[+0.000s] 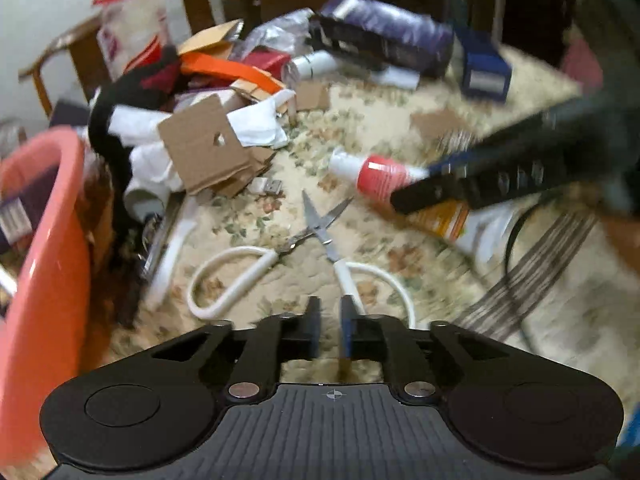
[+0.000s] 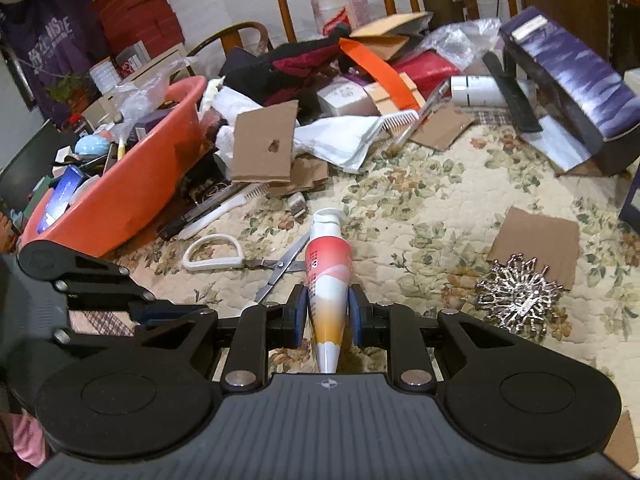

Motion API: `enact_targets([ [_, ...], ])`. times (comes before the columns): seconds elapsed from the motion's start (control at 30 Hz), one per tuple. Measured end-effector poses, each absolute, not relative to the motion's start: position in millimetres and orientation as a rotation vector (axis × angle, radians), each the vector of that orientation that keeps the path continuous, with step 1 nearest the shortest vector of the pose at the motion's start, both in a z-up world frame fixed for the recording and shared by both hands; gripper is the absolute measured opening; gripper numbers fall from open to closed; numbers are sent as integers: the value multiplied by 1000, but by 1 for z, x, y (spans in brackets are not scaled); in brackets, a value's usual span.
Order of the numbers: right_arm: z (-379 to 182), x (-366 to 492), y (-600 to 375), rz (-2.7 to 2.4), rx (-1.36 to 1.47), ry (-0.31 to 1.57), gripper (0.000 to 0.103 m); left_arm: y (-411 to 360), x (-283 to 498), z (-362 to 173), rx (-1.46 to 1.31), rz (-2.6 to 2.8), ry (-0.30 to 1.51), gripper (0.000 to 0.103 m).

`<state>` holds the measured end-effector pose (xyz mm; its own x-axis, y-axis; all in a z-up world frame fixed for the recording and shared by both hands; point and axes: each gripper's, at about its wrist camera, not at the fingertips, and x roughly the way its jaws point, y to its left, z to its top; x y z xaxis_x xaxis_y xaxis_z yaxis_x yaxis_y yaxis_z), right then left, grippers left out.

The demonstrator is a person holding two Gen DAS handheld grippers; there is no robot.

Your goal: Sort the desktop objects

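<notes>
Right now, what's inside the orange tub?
The tub holds a jumble: a pale blue round thing, a blue box, a clear plastic bag and other small items. Whatever lies beneath them is covered.
</notes>
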<state>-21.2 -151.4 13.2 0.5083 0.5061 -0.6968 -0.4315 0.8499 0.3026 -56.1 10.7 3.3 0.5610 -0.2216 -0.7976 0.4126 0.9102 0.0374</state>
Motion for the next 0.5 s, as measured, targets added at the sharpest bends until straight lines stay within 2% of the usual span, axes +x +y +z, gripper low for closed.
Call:
enact_targets([
  [0.07, 13, -26, -151, 562, 84, 865, 25, 9, -57, 3, 197, -379, 894, 69],
  [0.13, 11, -28, -150, 563, 76, 870, 25, 3, -56, -4, 201, -364, 904, 89],
  [0.17, 10, -28, -150, 562, 77, 874, 25, -1, -55, -11, 216, -363, 914, 91],
  [0.23, 8, -28, -150, 561, 77, 878, 25, -6, -54, -20, 234, -318, 907, 92],
  [0.27, 7, -28, -151, 559, 81, 878, 25, -7, -55, -20, 248, -303, 900, 89],
  [0.3, 7, -27, -152, 560, 84, 878, 25, -5, -55, -19, 237, -314, 905, 84],
  [0.37, 7, -26, -152, 563, 87, 877, 25, 3, -54, -14, 187, -314, 909, 66],
  [0.4, 6, -26, -152, 566, 86, 878, 25, 6, -53, -12, 179, -297, 905, 62],
  [0.5, 5, -27, -151, 573, 84, 880, 25, 14, -46, -12, 150, -255, 905, 57],
])
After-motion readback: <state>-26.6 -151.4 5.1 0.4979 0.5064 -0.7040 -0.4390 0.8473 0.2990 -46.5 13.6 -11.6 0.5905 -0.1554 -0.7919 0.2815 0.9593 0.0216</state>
